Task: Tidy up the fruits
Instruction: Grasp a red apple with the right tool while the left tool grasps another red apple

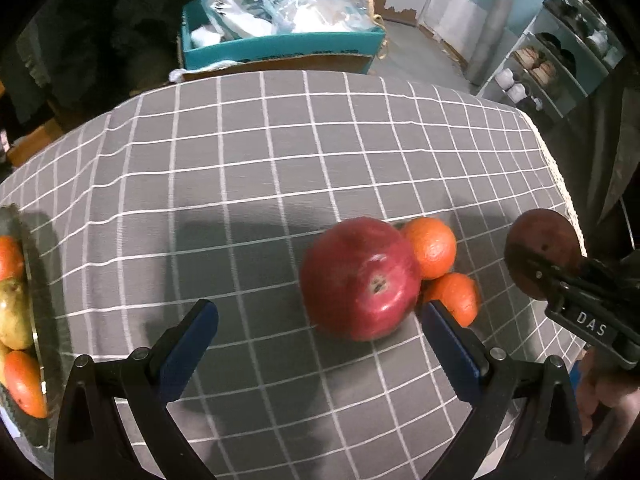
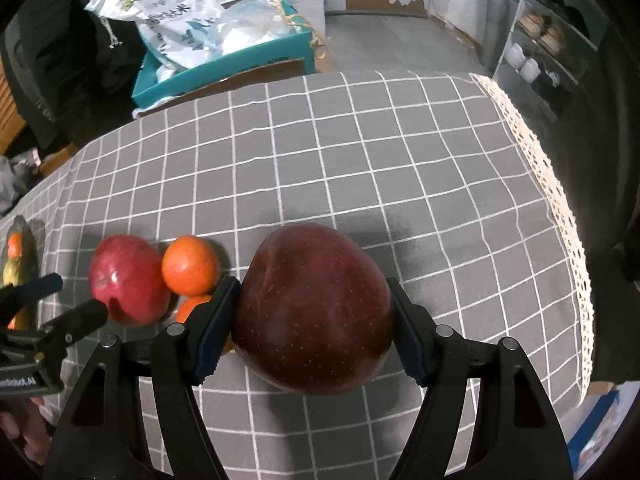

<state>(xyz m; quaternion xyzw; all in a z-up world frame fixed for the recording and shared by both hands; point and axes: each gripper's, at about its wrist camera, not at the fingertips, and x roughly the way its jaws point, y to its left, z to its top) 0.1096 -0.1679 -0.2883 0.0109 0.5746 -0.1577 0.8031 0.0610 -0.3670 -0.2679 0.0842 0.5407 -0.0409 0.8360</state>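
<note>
My right gripper (image 2: 312, 300) is shut on a dark red apple (image 2: 316, 308) and holds it above the checked tablecloth; that apple also shows at the right of the left wrist view (image 1: 540, 252). My left gripper (image 1: 320, 312) is open, with a bright red apple (image 1: 360, 280) lying on the cloth between its fingers, nearer the right one. Two oranges (image 1: 432, 248) (image 1: 460, 296) lie against that apple's right side. In the right wrist view the bright red apple (image 2: 128, 280) and an orange (image 2: 190, 260) sit at the left.
A tray (image 1: 34, 292) at the left table edge holds oranges and a pear. A teal box (image 1: 280, 46) with plastic bags stands beyond the table's far edge. A shelf (image 1: 560, 60) stands at the back right. The cloth's lace edge (image 2: 560, 200) marks the right side.
</note>
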